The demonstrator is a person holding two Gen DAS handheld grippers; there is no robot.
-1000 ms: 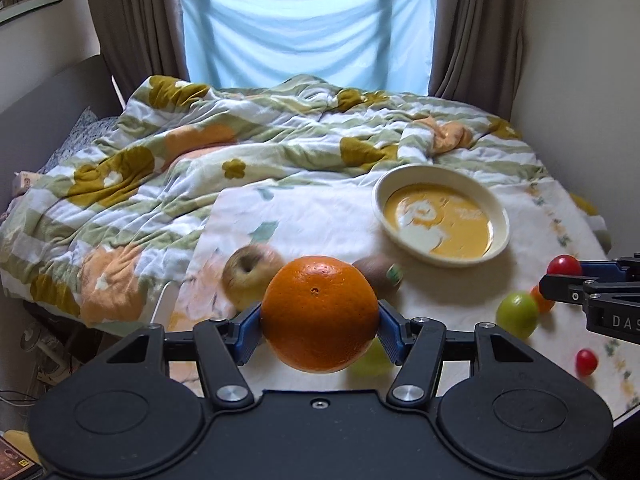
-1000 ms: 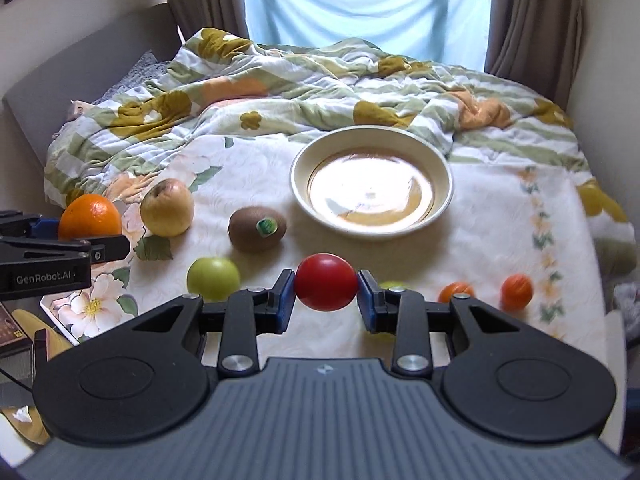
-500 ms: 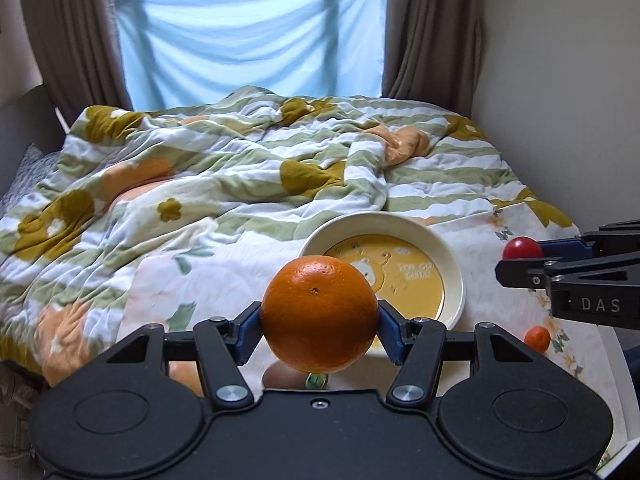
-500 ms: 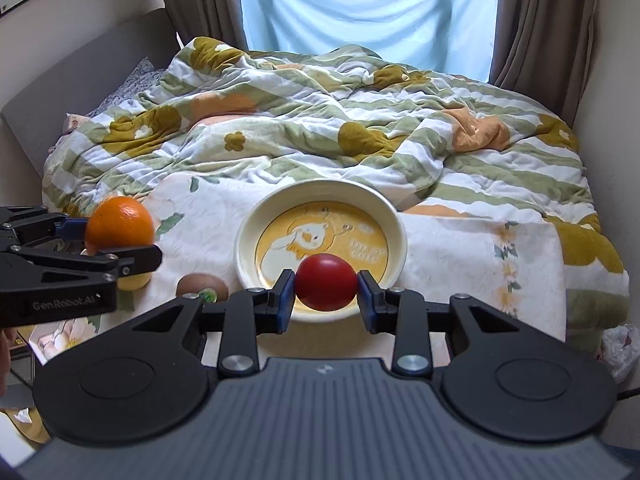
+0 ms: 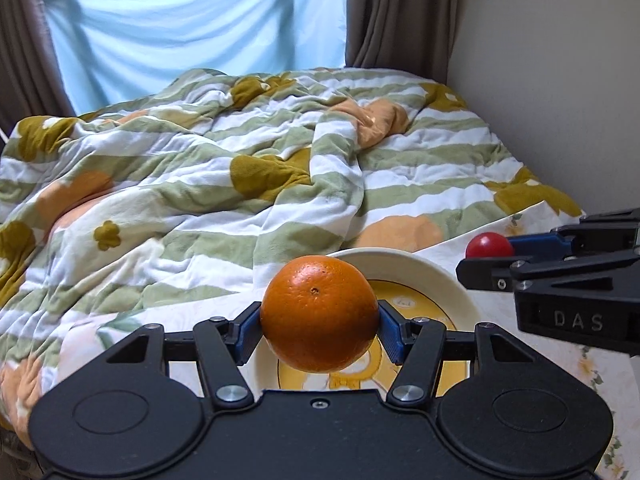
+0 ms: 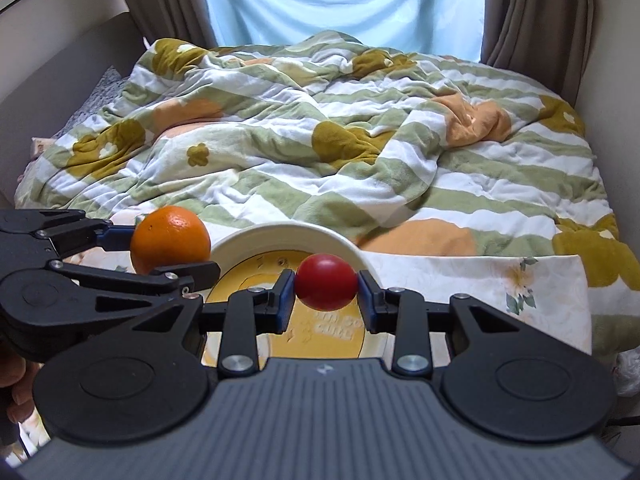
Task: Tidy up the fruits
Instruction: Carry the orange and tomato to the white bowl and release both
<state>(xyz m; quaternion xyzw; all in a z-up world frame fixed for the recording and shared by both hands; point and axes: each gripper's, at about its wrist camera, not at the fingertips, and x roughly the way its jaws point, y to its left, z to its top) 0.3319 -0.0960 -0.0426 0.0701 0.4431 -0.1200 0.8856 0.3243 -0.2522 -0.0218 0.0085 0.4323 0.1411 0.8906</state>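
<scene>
You had the left tool (image 5: 319, 322) clamped on the orange (image 5: 319, 314) and the right tool (image 6: 326, 295) clamped on the small red fruit (image 6: 326, 287), both carried in the air over the bowl (image 6: 280, 236), the orange above its left side and the red fruit nearer the middle. The trouble I saw coming was the two tools crowding each other: in the right wrist view the left tool's finger (image 6: 180, 270) sat just beside your right one, so a careless swing inward could have knocked one fruit out of its grip. The orange was round and wide for its pads, held only at its sides, so a bump could have rolled it free. Letting go from too high might have bounced either fruit off the bowl's rim and onto the floral cloth (image 6: 480, 280). For room, you had open space straight ahead over the quilt (image 5: 200, 168), and the right side had clear cloth beyond the bowl. The wall (image 5: 560, 80) closed off the far right, and the cloth's right edge dropped away there.
</scene>
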